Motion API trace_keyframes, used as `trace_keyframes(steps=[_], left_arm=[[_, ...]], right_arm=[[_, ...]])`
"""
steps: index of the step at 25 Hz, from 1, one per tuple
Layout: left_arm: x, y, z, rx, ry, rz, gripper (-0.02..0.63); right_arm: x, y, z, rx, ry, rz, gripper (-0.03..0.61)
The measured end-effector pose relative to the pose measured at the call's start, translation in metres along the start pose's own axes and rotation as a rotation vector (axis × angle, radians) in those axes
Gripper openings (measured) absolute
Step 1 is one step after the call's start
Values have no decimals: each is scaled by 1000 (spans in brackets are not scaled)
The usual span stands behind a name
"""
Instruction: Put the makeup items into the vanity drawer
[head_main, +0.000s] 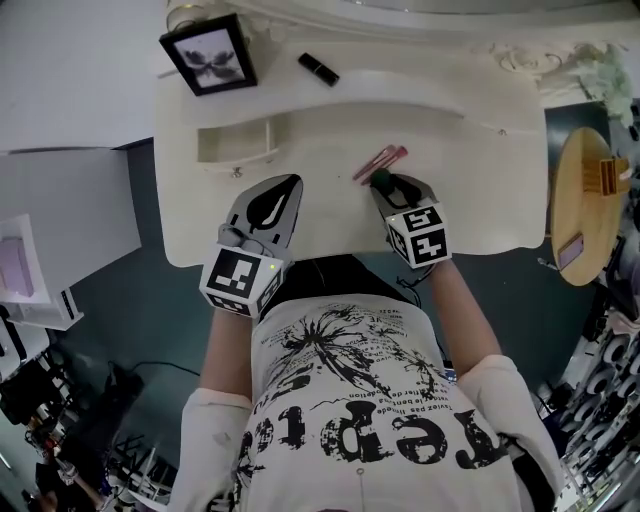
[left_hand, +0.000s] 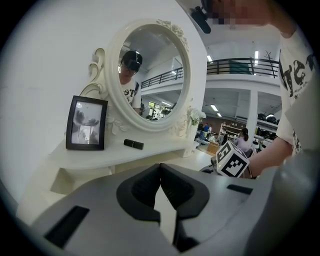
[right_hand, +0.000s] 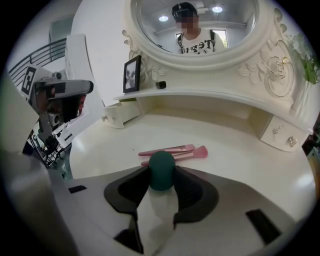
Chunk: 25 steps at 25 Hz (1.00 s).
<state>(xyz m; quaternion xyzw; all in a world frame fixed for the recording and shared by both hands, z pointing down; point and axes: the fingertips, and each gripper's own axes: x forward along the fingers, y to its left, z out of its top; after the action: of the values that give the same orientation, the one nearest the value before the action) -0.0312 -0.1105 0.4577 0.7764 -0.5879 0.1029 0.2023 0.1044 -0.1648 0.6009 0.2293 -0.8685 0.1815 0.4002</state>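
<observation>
right gripper (head_main: 388, 184) pitched down, clamped on green sponge (right_hand: 161, 171) | left gripper (left_hand: 160, 169) low, closed

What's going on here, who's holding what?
A person at a white vanity holds a gripper in each hand. The right gripper is closed on a dark green makeup sponge at the tabletop, just in front of two pink brushes. The left gripper is shut and empty, near the open drawer. No makeup shows in the drawer yet. A lipstick lies on the upper shelf.

green sponge (right_hand: 161, 171), pink brushes (right_hand: 172, 151), cream vanity (right_hand: 240, 145)
</observation>
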Motion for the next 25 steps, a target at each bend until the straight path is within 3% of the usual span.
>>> trace_keyframes(steps=[4, 17, 25], left_arm=[[-3, 5, 9, 4, -17, -1, 12], [-77, 65, 45, 34, -81, 43, 12], [-128, 129, 44, 3, -98, 132, 12]], right_arm=[[-9, 5, 16, -5, -24, 0, 109], [-16, 90, 142, -96, -173, 43, 107], [36, 163, 195, -195, -146, 124, 110]])
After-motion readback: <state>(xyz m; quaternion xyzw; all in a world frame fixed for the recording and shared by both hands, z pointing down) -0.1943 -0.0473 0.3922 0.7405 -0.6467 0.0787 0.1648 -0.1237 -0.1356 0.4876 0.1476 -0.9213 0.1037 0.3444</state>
